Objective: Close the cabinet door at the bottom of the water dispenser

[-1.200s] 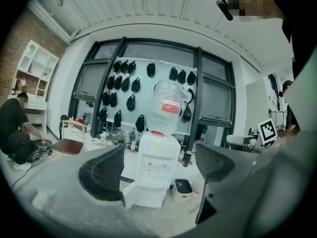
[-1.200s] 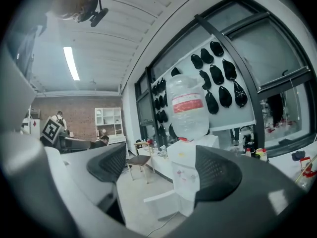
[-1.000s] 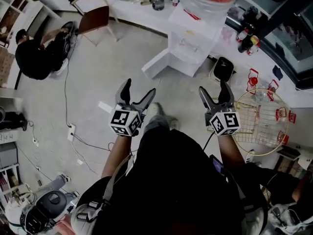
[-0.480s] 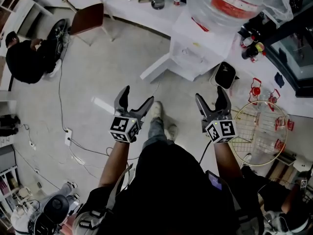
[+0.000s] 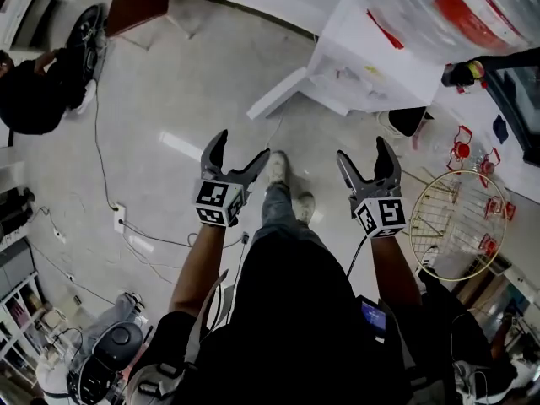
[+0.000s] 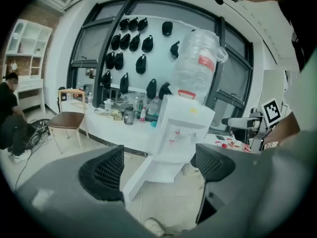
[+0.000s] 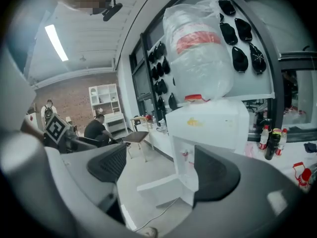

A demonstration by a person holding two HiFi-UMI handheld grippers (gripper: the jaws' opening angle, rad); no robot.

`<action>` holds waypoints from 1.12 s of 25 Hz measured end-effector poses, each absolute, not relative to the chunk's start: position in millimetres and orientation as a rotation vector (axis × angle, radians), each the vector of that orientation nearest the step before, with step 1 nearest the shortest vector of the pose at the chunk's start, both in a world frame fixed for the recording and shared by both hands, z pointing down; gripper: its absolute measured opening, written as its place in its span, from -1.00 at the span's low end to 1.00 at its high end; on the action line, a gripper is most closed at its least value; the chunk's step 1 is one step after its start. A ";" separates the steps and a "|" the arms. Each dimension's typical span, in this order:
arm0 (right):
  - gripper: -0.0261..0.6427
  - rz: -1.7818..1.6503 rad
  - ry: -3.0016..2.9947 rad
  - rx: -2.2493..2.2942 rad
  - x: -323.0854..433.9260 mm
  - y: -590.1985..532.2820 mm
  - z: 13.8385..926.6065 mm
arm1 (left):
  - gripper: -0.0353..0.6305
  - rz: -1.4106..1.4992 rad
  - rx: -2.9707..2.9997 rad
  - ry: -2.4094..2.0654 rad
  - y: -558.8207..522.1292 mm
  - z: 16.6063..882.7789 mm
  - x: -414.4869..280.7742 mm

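While the cabinet door [image 5: 277,94] hangs open, left gripper [image 5: 240,148] and right gripper [image 5: 364,152] hover spread, empty, well short. Guessing it's the approach; next up, push it shut.

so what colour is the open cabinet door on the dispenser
The cabinet door is white; clearest in the left gripper view.

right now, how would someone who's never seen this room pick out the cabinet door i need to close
Look for the tall white water dispenser with the big clear bottle on top. At its base, the cabinet door is the flat white panel swung out over the floor. It is the only part of the unit that angles away from the body instead of lying flush.
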State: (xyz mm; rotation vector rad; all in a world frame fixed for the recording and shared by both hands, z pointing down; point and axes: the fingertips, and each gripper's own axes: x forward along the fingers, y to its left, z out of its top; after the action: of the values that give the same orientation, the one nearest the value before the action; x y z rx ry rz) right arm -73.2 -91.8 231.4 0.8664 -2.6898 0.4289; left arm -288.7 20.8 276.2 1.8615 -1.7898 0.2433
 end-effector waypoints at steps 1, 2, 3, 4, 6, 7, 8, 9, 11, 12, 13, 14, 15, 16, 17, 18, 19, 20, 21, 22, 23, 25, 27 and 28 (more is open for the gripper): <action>0.34 0.428 -2.683 0.859 -79.8 -94.8 238.8 | 0.48 0.261 1.857 -1.777 17.6 287.5 -292.5; 0.33 0.430 -2.678 0.853 -86.5 -98.1 246.1 | 0.48 0.276 1.852 -1.765 13.9 298.3 -296.4; 0.33 0.434 -2.674 0.848 -93.2 -101.6 254.0 | 0.48 0.289 1.848 -1.754 9.5 309.0 -300.1; 0.32 0.437 -2.671 0.842 -99.7 -105.3 263.0 | 0.48 0.302 1.844 -1.743 4.8 320.0 -303.4; 0.30 0.435 -2.660 0.820 -111.4 -111.1 283.9 | 0.48 0.327 1.837 -1.714 -2.8 343.7 -307.5; 0.30 0.432 -2.652 0.807 -116.9 -113.2 294.5 | 0.48 0.340 1.833 -1.699 -5.5 356.4 -308.5; 0.29 0.431 -2.645 0.796 -122.3 -115.3 304.4 | 0.48 0.349 1.830 -1.686 -8.3 369.4 -309.7; 0.28 0.434 -2.642 0.788 -127.6 -117.5 314.1 | 0.48 0.356 1.827 -1.675 -11.9 382.8 -311.5; 0.28 0.453 -2.641 0.777 -136.1 -119.9 333.4 | 0.48 0.356 1.817 -1.656 -19.6 409.6 -315.0; 0.27 0.463 -2.639 0.769 -139.1 -119.1 342.4 | 0.48 0.352 1.811 -1.645 -21.8 422.7 -315.2; 0.24 0.469 -2.635 0.759 -141.5 -117.6 350.8 | 0.48 0.349 1.805 -1.632 -22.7 435.9 -314.5; 0.22 0.470 -2.629 0.749 -143.0 -116.0 359.4 | 0.48 0.351 1.801 -1.620 -22.6 449.1 -313.2; 0.21 0.469 -2.623 0.743 -143.0 -114.2 369.2 | 0.48 0.355 1.798 -1.609 -21.9 462.3 -311.5; 0.21 0.470 -2.615 0.738 -142.0 -112.1 380.0 | 0.48 0.361 1.796 -1.598 -20.6 475.3 -309.5; 0.21 0.474 -2.604 0.734 -140.4 -109.5 391.2 | 0.48 0.368 1.793 -1.584 -18.5 488.0 -307.1; 0.21 0.479 -2.590 0.728 -138.9 -106.9 402.1 | 0.48 0.375 1.790 -1.570 -16.3 500.4 -305.0; 0.21 0.486 -2.576 0.722 -137.9 -104.5 412.2 | 0.48 0.382 1.787 -1.557 -14.5 512.4 -303.9; 0.21 0.494 -2.564 0.713 -137.5 -102.3 421.1 | 0.48 0.389 1.783 -1.545 -13.3 524.0 -303.9; 0.17 0.502 -2.553 0.705 -137.3 -99.6 428.9 | 0.48 0.397 1.778 -1.537 -12.3 535.4 -304.8; 0.17 0.510 -2.542 0.699 -136.5 -95.7 436.1 | 0.48 0.405 1.772 -1.531 -10.2 546.8 -305.8; 0.17 0.518 -2.531 0.693 -135.2 -90.6 443.2 | 0.48 0.412 1.766 -1.524 -7.4 558.1 -306.6; 0.17 0.531 -2.511 0.681 -133.6 -80.8 458.2 | 0.48 0.423 1.759 -1.515 -3.7 580.8 -309.2; 0.16 0.542 -2.492 0.669 -134.3 -72.9 472.8 | 0.48 0.440 1.755 -1.502 -2.2 602.3 -312.3; 0.16 0.550 -2.483 0.665 -135.0 -69.3 479.1 | 0.48 0.447 1.755 -1.495 -2.2 611.8 -313.9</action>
State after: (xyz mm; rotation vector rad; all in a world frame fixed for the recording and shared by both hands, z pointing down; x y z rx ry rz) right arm -135.0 -69.3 479.1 0.6655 -2.4827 0.5496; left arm -313.9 -2.2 611.8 1.7545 -1.4945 0.4466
